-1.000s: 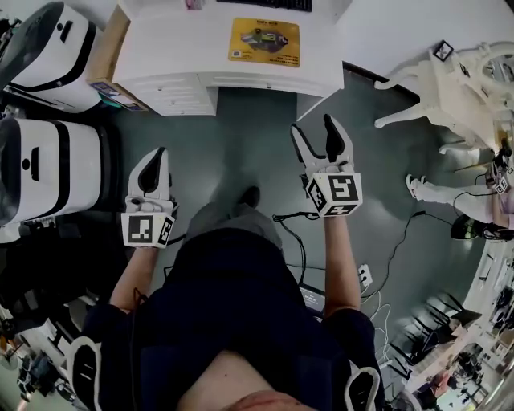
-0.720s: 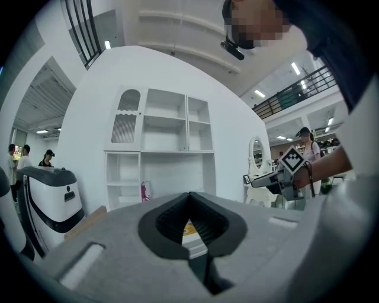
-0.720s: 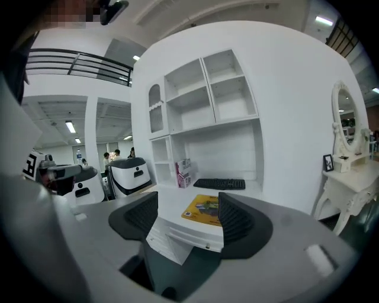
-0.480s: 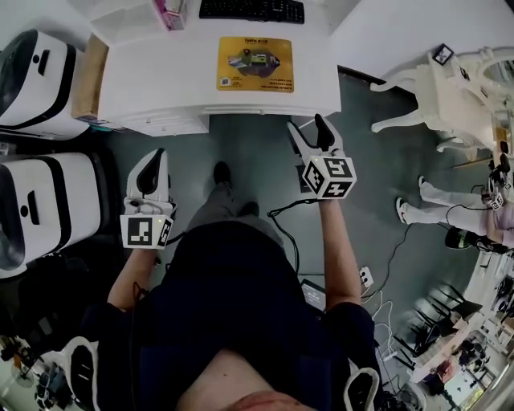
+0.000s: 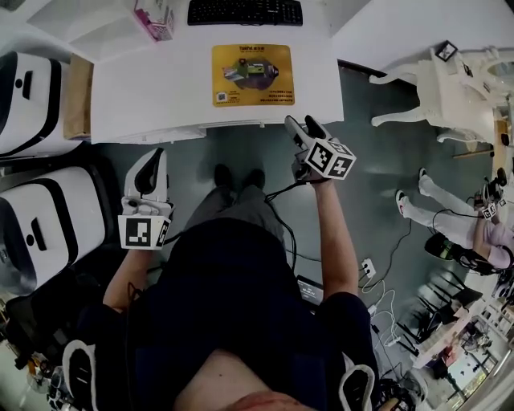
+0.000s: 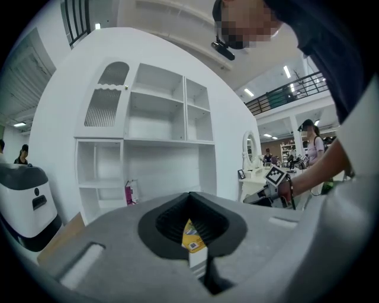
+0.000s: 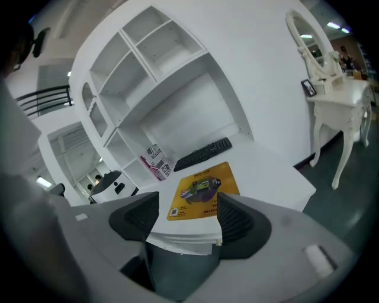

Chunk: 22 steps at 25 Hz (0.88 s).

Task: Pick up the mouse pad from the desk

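Note:
The yellow mouse pad (image 5: 252, 74) lies flat on the white desk (image 5: 161, 88), just in front of a black keyboard (image 5: 245, 11). My right gripper (image 5: 299, 124) hovers open at the desk's front edge, near the right corner. In the right gripper view its open jaws (image 7: 188, 201) frame the mouse pad (image 7: 204, 190) from a short distance and touch nothing. My left gripper (image 5: 152, 157) is shut and empty, held over the floor short of the desk. Through the slit of the left gripper (image 6: 190, 204) a sliver of the mouse pad (image 6: 190, 235) shows.
A pink box (image 5: 154, 18) stands at the desk's back left, with a cardboard box (image 5: 78, 96) beside the desk. White machines (image 5: 36, 217) crowd the left side. A white dressing table (image 5: 466, 84) and a person (image 5: 458, 229) are on the right. Cables (image 5: 281, 193) trail on the floor.
The person has stepped closer to the desk, which now fills more of the head view. My right gripper moved forward to the desk's front edge, still open. My left gripper barely moved.

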{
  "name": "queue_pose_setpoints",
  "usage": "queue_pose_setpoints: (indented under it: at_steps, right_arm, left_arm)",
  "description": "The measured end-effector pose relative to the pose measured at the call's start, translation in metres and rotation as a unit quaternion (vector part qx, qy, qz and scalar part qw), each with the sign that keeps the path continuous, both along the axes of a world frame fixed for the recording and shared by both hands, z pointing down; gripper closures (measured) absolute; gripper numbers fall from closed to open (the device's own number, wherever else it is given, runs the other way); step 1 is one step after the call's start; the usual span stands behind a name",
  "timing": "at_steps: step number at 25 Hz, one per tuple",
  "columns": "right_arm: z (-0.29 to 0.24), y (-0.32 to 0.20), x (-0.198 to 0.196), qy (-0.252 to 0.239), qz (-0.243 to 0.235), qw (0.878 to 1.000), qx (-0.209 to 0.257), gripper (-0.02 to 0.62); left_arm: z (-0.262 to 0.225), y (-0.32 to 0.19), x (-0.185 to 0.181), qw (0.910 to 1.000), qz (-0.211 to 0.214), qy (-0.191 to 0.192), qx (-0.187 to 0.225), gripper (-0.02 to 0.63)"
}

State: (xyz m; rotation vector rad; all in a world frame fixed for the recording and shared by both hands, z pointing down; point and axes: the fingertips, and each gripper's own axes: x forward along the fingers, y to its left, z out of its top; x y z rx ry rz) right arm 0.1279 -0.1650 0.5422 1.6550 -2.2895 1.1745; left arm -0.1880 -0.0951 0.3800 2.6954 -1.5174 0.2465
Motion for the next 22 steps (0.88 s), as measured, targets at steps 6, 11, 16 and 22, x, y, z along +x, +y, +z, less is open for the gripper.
queue_pose_setpoints:
  at_steps: [6,11,16,22]
  right_arm:
    - [0.048,-0.028,0.015,-0.123,0.024,0.990,-0.069,0.290]
    - [0.083,-0.047,0.025,-0.147,0.026,0.983,-0.107,0.291]
    - [0.111,-0.061,0.028,-0.178,0.027,0.975,-0.133,0.296]
    - [0.137,-0.072,0.031,-0.208,0.039,0.965,-0.158,0.299]
  left_arm:
    - [0.006,-0.017,0.005,0.9995,-0.025,-0.017,-0.009,0.606]
    - [0.011,-0.026,0.013,0.9982,-0.048,-0.028,-0.024,0.606]
    - [0.016,-0.035,0.021,0.9971,-0.057,-0.038,-0.032,0.606]
    - [0.020,-0.043,0.025,0.9959,-0.063,-0.051,-0.040,0.606]
